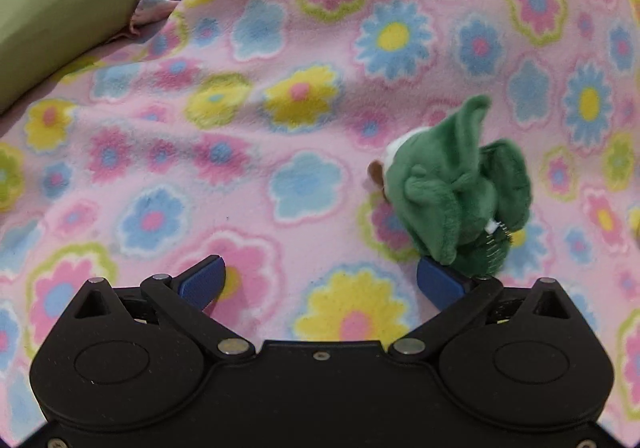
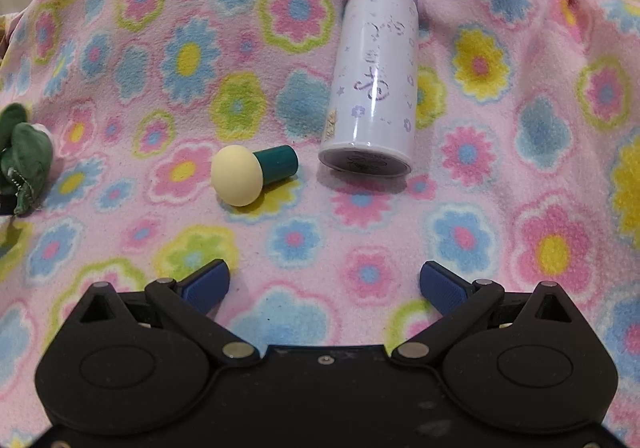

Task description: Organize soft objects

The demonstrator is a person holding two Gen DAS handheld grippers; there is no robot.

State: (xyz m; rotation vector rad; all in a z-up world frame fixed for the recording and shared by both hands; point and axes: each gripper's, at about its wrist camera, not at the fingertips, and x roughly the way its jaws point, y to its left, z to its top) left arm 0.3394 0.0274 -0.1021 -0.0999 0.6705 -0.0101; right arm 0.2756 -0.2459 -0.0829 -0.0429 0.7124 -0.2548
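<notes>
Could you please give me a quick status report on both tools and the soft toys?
Left tool open, green plush by its right finger. Right tool open, empty; mushroom toy and bottle lying ahead. Nothing blocking.

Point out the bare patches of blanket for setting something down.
Widest: blanket between the green pillow and plush toy. Also right of the bottle, and ahead of the right gripper. Crowded between the sponge and bottle.
</notes>
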